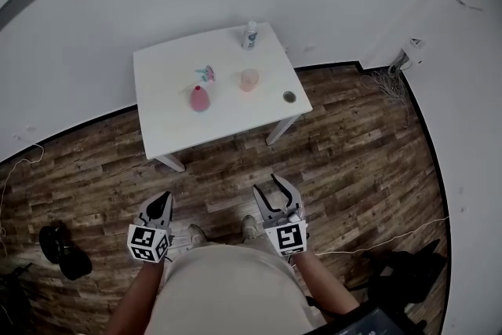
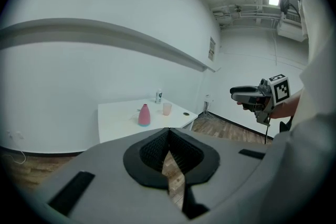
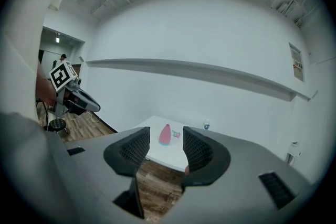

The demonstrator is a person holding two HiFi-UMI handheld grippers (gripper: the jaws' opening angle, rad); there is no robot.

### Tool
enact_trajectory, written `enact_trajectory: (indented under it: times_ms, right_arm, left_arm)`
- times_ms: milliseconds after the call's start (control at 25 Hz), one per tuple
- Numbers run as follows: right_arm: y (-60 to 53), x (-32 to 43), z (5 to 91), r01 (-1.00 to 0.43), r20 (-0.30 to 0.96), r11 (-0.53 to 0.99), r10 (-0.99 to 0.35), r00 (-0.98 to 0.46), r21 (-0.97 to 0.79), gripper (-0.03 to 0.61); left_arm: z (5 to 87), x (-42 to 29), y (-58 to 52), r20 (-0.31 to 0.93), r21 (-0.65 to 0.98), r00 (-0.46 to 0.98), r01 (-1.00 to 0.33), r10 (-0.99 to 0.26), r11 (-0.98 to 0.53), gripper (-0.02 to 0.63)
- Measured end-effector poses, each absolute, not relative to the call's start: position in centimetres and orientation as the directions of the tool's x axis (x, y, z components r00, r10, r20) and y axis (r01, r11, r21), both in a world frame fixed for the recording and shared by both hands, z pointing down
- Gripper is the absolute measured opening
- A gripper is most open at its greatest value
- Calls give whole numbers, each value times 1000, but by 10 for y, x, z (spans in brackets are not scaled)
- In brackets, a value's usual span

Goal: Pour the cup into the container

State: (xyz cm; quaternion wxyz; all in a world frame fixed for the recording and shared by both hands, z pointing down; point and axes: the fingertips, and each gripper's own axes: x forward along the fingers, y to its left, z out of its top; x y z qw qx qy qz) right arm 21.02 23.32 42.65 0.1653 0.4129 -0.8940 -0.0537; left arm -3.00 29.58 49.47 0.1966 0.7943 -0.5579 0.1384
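Both tongs are held low in front of the person, over the dark wood-plank floor [image 1: 353, 161] and well short of the white square worktop [image 1: 165, 133]. The left tongs [image 1: 162, 200] have their ribbed pads closed together with nothing between them. The right tongs [image 1: 267, 186] stand part-way apart and empty; through their gap only the far worktop shows. The translucent peach plastic cup [image 1: 249, 80] stands upright near the worktop's middle, well apart from both tongs and nearer the right-hand side. The pink bulb-shaped narrow-necked vessel [image 1: 200, 98], judged to be the container, stands upright to the cup's left and is not touching it. Also present are a small clear bottle with a pale label [image 1: 250, 34] at the far edge, a small pink-and-teal object [image 1: 206, 74] and a small dark round disc [image 1: 289, 96]. The cup's fill cannot be made out, so the layout fits either a full cup waiting or an emptied one set back down. Risks, as judgements: the cup looks light and thin-walled, so a hard or off-centre pinch could crush or tip it. The vessel's neck is narrow, so a fast tilt would likely spill beside it. A wide swing could knock the nearby bottle or vessel.
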Motion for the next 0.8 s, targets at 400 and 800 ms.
enact_trajectory:
  times_ms: [400, 800]
  right_arm:
    - [241, 207, 438, -720, 270, 657, -751, -602, 222, 202]
    - [246, 213, 443, -721, 275, 658, -750, -602, 218, 202]
  left_arm:
    - [504, -32, 294, 455, 156, 339, -941, -824, -301, 11]
    - [503, -15, 293, 456, 147, 348, -937, -819, -316, 11]
